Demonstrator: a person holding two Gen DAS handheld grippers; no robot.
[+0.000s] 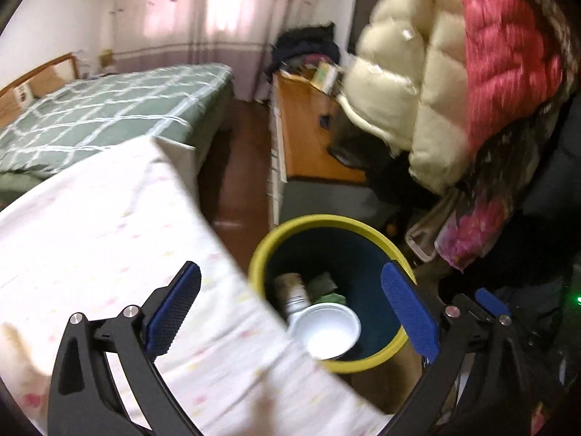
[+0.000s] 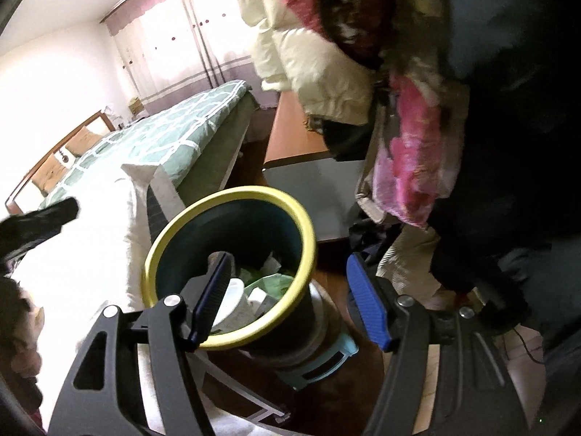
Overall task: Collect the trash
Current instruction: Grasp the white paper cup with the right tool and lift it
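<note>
A dark bin with a yellow rim (image 1: 290, 229) stands beside the cloth-covered table (image 1: 109, 239). Inside it lie a white plastic bowl (image 1: 328, 330), a can (image 1: 292, 290) and green wrappers (image 1: 325, 287). My left gripper (image 1: 290, 309) is open and empty, above the bin's near side. In the right wrist view the same bin (image 2: 290, 200) holds white cups and green plastic (image 2: 272, 283). My right gripper (image 2: 287, 298) is open and empty, just above the bin's near rim.
A green checked bed (image 1: 109, 109) lies behind the table. A wooden cabinet (image 1: 308, 134) stands past the bin. Puffy coats (image 1: 454, 72) hang at the right, close over the bin. The bin rests on a light blue stool (image 2: 326, 359).
</note>
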